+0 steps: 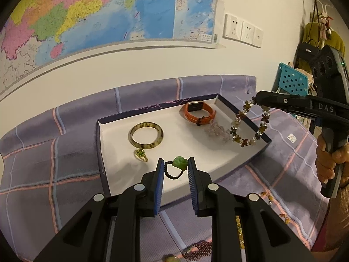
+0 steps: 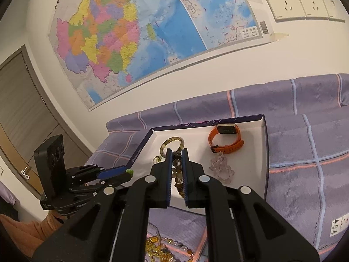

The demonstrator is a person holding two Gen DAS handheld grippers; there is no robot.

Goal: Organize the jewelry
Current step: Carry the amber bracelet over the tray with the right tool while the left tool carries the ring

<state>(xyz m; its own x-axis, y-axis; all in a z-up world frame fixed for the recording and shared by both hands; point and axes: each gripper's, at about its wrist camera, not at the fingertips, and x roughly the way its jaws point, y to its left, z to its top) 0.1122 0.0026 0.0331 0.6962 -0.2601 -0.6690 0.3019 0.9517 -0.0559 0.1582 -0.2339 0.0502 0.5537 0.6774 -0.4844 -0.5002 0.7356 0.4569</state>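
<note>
A white tray with a dark rim sits on the purple checked cloth. In it lie a yellow-brown bangle, an orange watch, a pale crystal bracelet and a gold ring with a green stone. My left gripper is shut on a green flower ring with a black beaded band, just above the tray's near edge. My right gripper is shut on a brown flower-bead bracelet that hangs over the tray's right rim; it shows between the pads in the right wrist view.
More loose jewelry lies on the cloth near me: gold and brown beads and dark red beads. A wall with a map and sockets is behind. A blue perforated stool stands at the right.
</note>
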